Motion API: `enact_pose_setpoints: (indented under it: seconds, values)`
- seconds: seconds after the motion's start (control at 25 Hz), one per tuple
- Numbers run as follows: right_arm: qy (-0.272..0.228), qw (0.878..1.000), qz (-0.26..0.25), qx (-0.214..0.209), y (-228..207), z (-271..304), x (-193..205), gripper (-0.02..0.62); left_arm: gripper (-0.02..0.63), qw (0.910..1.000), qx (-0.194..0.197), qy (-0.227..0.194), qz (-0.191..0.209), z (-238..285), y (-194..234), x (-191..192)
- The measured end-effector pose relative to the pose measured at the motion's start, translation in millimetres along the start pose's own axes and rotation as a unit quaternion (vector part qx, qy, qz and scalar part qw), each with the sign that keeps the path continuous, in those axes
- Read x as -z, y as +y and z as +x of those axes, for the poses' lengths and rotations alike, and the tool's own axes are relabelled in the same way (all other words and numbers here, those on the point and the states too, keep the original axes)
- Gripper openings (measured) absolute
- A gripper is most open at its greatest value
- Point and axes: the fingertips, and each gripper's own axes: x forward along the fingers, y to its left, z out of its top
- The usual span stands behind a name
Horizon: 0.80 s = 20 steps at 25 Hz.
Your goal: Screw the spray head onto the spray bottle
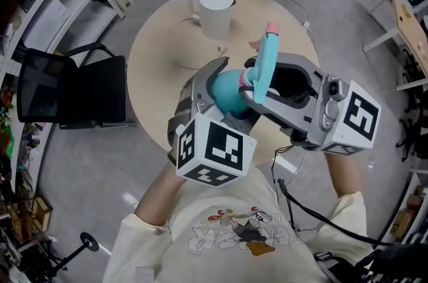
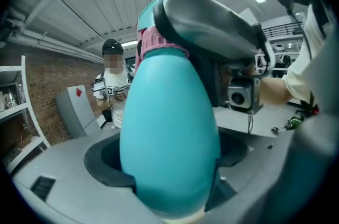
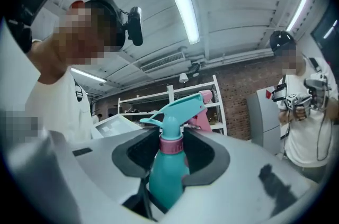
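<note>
Above the tabletop (image 1: 160, 54), left tongs (image 2: 169, 175) clamp the spray bottle (image 1: 226, 91) at its belly, right tongs (image 3: 165, 186) just under the pink collar (image 3: 171, 144). It is probably light, slick, squashable plastic, best turned at the spray head (image 3: 177, 109), by its stiffer collar.

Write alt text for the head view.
Two handheld grippers hold one teal spray bottle above a round table: the left gripper clamps its body, the right gripper clamps the spray head. A white pitcher stands on the table.
</note>
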Motion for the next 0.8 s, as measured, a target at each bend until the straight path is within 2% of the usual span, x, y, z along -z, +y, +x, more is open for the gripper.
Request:
enact_pose_setpoints:
  seconds: [0.16,0.36,0.64,0.8]
  values:
    - [-0.013,0.999,-0.011,0.046,2.9,7.5,-0.9,0.139,0.434,0.999,-0.041,-0.001,-0.018,-5.1,7.9,3.3]
    - [-0.007,0.997,-0.025,0.07,6.3,15.9,5.9,0.14,0.434,0.9984,-0.036,-0.01,-0.043,-7.1,8.5,6.8]
    - [-0.005,1.0,0.009,0.02,16.4,9.0,7.0,0.204,0.434,0.9986,-0.009,-0.036,-0.038,-9.7,10.4,2.4]
    - [0.004,1.0,0.011,0.018,14.6,-11.3,5.7,0.212,0.434,0.998,0.024,-0.054,-0.023,-18.3,16.3,0.4]
